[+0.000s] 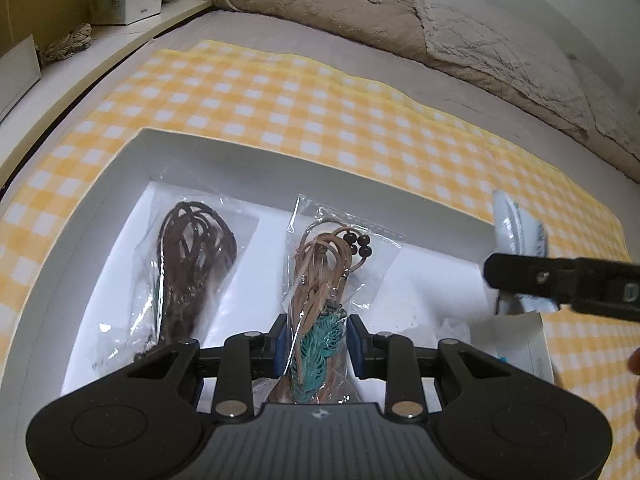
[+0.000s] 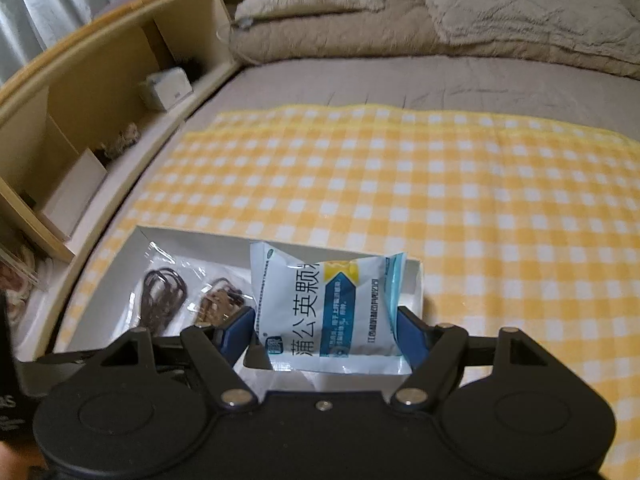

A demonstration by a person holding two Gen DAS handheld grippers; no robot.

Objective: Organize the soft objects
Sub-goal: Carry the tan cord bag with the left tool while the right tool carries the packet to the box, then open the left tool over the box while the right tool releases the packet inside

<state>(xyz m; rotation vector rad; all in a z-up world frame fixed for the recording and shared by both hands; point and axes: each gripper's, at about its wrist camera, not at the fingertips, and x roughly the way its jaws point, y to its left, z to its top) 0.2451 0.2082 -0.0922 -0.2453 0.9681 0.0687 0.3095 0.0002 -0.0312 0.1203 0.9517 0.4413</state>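
— In the white box [image 1: 120, 184]?
— Two clear bags: dark brown cords [image 1: 192, 256] on the left, tan cords with dark beads [image 1: 324, 264] beside them.
— And the left hand-held gripper [image 1: 316, 344]?
— Blue pads [image 1: 280, 340] on either side of the tan bag's lower end, by a teal leaf charm [image 1: 320, 344]; contact unclear.
— At the right edge?
— The right hand-held gripper [image 1: 560, 284] with a pale packet [image 1: 516, 224], over the yellow checked cloth [image 1: 304, 92] on the bed [image 1: 440, 84].

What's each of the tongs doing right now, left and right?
Left tongs: closed on the clear bag of tan cords, low inside the white box.
Right tongs: closed on the blue-and-white sachet, held above the box.
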